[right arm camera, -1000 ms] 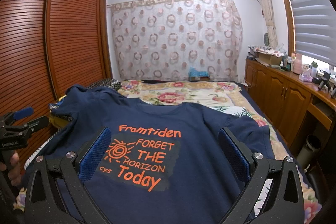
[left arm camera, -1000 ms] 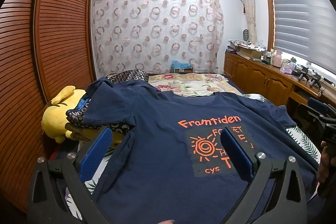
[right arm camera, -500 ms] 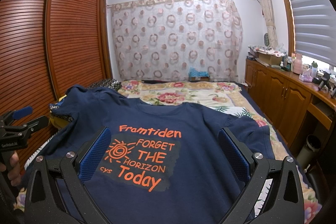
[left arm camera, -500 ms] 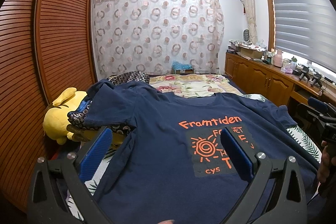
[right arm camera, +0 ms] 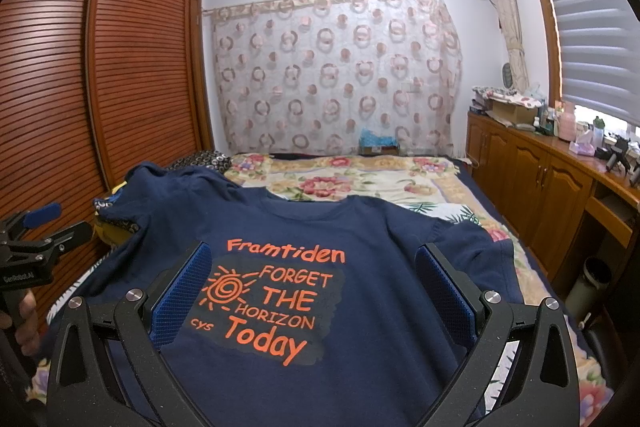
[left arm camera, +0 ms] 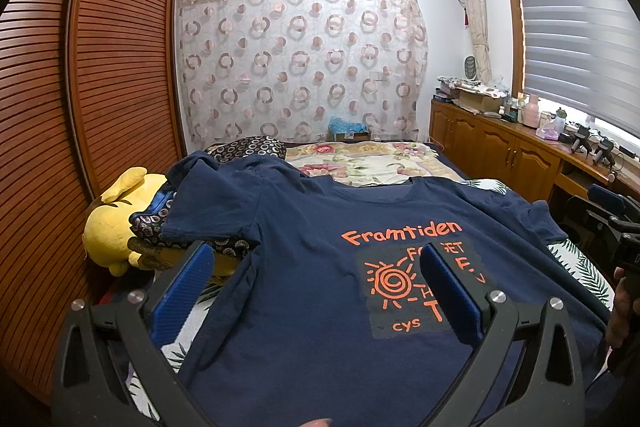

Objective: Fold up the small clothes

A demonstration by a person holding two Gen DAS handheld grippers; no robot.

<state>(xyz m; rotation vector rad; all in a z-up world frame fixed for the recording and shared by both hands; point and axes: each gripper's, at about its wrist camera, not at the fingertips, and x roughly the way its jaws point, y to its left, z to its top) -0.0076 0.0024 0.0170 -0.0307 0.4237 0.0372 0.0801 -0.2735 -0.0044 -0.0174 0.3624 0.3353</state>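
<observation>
Nothing has visibly moved since the earlier frames; both views match them; one navy T-shirt (right arm camera: 360,267) lies spread face-up on the bed (right arm camera: 400,183), one sleeve draped over a yellow plush toy (left arm camera: 108,227); its orange print reads "Framtiden", "FORGET THE HORIZON Today" and "cys" beside a sun spiral; the left hand-held gripper (left arm camera: 316,291) and right hand-held gripper (right arm camera: 308,295) both hover above the shirt, fingers spread, pinching nothing; the left one's body reads "GenRobot.AI".
</observation>
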